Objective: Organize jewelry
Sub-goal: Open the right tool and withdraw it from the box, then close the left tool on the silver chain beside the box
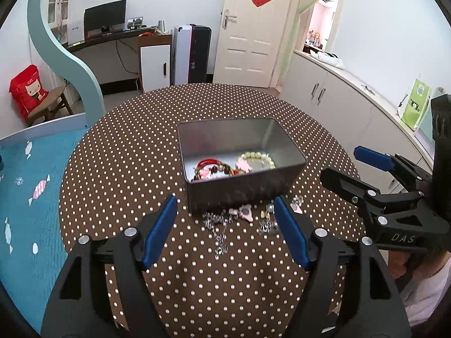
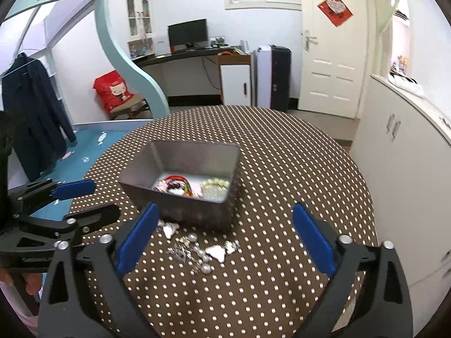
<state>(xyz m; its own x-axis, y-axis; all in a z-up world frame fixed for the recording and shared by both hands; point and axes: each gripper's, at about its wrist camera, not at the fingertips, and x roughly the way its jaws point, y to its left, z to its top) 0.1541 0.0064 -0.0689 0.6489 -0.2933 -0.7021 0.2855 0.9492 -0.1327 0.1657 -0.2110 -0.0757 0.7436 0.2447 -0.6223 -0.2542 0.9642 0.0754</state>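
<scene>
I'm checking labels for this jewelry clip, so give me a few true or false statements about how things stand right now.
1. The metal tin is empty. False: a pearl bracelet and red pieces lie inside.
2. Loose jewelry lies on the polka-dot tablecloth in front of the tin. True.
3. The left gripper is shut on a chain. False: its fingers are apart and hold nothing.
4. The right gripper is open. True.
5. The tin has a lid on. False: it is open at the top.

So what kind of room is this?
Probably a child's bedroom at home: a bunk bed frame with candy-print bedding, a computer desk, and a polka-dot table holding a jewelry tin.
</scene>
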